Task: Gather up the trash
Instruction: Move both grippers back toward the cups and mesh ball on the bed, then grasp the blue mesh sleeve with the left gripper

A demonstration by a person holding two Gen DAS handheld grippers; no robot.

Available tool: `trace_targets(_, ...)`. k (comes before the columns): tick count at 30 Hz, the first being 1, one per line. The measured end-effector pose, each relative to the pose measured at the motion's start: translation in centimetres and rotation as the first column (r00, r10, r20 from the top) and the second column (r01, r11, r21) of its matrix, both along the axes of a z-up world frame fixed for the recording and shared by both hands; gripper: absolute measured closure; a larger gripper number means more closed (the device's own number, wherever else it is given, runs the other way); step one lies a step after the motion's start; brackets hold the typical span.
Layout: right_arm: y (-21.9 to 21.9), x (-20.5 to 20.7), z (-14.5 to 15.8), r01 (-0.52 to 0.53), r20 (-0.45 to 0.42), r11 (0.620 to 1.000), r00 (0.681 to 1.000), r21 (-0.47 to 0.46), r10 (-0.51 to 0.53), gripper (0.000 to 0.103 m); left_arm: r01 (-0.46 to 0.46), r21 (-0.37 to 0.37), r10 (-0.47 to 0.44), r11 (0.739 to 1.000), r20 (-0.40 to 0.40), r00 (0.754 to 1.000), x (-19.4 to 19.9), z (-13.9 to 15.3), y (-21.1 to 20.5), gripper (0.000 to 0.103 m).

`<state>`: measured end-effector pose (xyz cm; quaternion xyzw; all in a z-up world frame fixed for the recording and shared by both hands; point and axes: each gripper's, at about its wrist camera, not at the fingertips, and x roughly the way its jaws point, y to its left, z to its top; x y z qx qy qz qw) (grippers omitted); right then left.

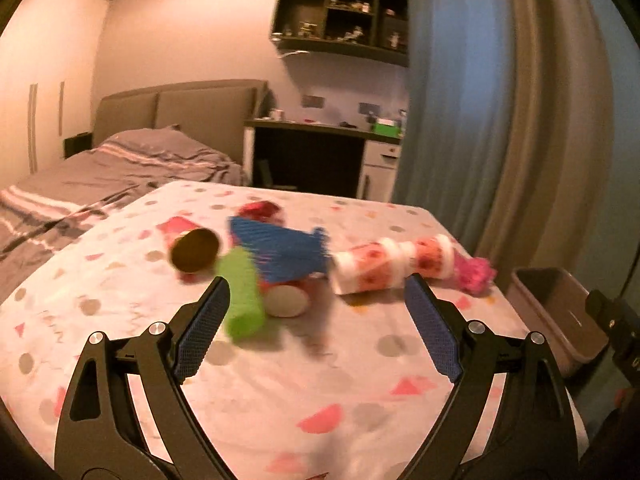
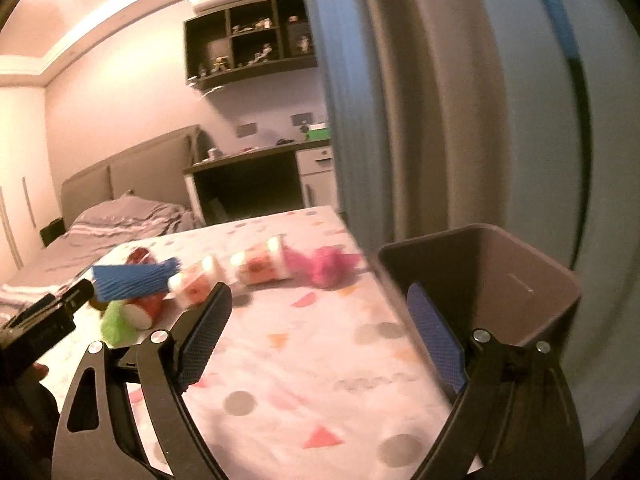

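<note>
Trash point(image 1: 280, 256) lies clustered on the table point(image 1: 280, 400), beyond both tools. Left tool point(image 1: 316, 300) gapes wide, empty; right tool point(image 2: 320, 300) likewise. Bare cloth separates them from the pile. Bin point(image 2: 520, 280) stands beside the table's right edge.

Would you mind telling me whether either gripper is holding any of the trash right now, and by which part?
Nothing is held. The left gripper and the right gripper both stand with jaws open and empty above the patterned sheet.
</note>
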<state>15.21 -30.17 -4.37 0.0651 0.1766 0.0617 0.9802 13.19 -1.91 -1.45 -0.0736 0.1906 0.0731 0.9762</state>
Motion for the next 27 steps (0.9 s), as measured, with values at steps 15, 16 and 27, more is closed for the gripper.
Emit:
trace_targets(15,8.0,1.5,-0.6,-0.127,-0.018,0.990,0.992,-0.057,0.126,0.017,-0.060,-0.053,0.060,0.997,-0.003,0.998,-0.8,0.1,6.4,0.016)
trace_targets(16,8.2,1.6,-0.6,-0.131,-0.019,0.990,0.991,-0.058,0.130,0.017,-0.055,-0.062,0.054,0.997,-0.003,0.999,-0.4,0.1,6.6,0.016)
trace_targets(27,10.7,4.4,-0.9,-0.160,-0.037,0.984,0.987,-0.078,0.157,0.017,0.028,-0.175,-0.050,0.984,-0.120,0.992,6.7,-1.6,8.1,0.034)
